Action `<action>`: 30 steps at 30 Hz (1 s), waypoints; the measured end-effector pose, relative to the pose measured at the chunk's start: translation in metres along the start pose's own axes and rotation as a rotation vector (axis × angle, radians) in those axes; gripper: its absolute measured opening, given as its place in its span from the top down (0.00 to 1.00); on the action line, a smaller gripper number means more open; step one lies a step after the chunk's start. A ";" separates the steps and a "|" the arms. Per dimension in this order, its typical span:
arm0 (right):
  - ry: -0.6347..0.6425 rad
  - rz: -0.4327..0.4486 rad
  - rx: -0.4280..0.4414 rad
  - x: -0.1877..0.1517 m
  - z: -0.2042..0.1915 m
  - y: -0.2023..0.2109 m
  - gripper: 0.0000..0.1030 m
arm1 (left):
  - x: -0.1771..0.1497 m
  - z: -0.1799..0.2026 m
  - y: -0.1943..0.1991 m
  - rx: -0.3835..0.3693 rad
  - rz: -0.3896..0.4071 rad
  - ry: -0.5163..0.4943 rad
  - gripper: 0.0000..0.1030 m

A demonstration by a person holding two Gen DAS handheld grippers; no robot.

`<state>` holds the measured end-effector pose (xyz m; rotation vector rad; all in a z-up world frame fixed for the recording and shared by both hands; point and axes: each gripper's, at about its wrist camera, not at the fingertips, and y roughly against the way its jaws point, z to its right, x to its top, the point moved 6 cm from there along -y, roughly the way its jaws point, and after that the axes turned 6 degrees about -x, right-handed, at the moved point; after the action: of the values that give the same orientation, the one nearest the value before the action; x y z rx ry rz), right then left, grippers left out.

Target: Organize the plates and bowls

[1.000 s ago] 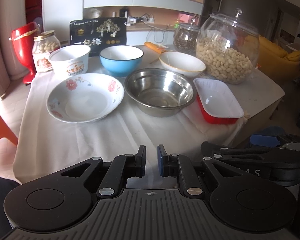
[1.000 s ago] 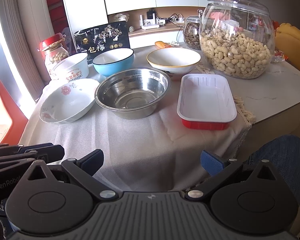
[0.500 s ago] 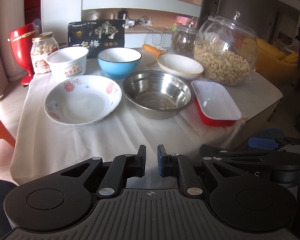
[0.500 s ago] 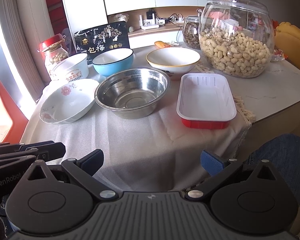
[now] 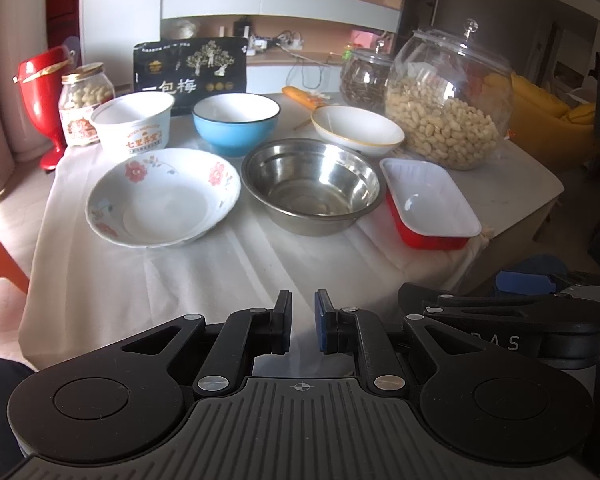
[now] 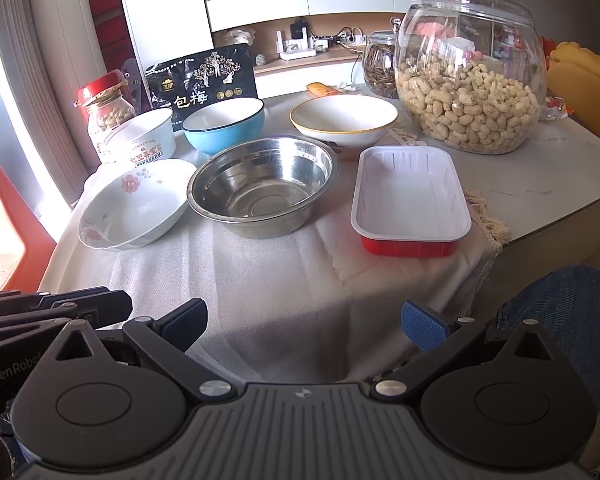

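Observation:
Several empty dishes stand on the white-clothed table (image 5: 220, 272). In front are a floral bowl (image 5: 164, 196) (image 6: 136, 204), a steel bowl (image 5: 312, 184) (image 6: 262, 184) and a red tray with a white inside (image 5: 430, 200) (image 6: 410, 196). Behind them are a white paper tub (image 5: 134, 122), a blue bowl (image 5: 236, 124) (image 6: 224, 124) and a gold-rimmed white bowl (image 5: 358, 128) (image 6: 344, 120). My left gripper (image 5: 303, 320) hangs over the near table edge, shut and holding nothing. To its right, my right gripper (image 6: 306, 322) stands wide open and empty, well short of the dishes.
A big glass jar of peanuts (image 5: 448, 100) and a smaller seed jar (image 5: 364, 76) stand at the back right. A small nut jar (image 5: 84, 104), a red cup (image 5: 40, 92) and a black packet (image 5: 190, 74) line the back left. An orange chair (image 6: 12, 232) is at the left; a person's knee (image 6: 560, 312) is at the right.

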<state>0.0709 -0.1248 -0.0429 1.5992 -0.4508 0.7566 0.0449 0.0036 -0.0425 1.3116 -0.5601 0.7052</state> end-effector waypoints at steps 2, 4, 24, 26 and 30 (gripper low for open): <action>0.000 -0.001 0.001 0.000 0.000 0.001 0.00 | 0.000 0.000 0.000 0.001 0.000 0.000 0.86; 0.000 -0.001 0.001 0.000 0.000 0.001 0.00 | 0.000 0.000 0.000 0.001 0.000 0.000 0.86; -0.001 -0.005 0.003 0.000 0.000 -0.001 0.00 | -0.001 0.000 0.002 0.003 0.003 -0.001 0.86; -0.001 -0.004 0.003 0.000 0.000 -0.001 0.00 | -0.001 -0.001 0.002 0.003 0.003 0.000 0.86; -0.002 0.000 0.010 0.002 0.002 -0.001 0.00 | 0.003 -0.002 0.002 -0.007 0.017 0.013 0.86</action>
<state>0.0737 -0.1267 -0.0424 1.6097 -0.4489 0.7579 0.0457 0.0064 -0.0390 1.2963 -0.5637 0.7244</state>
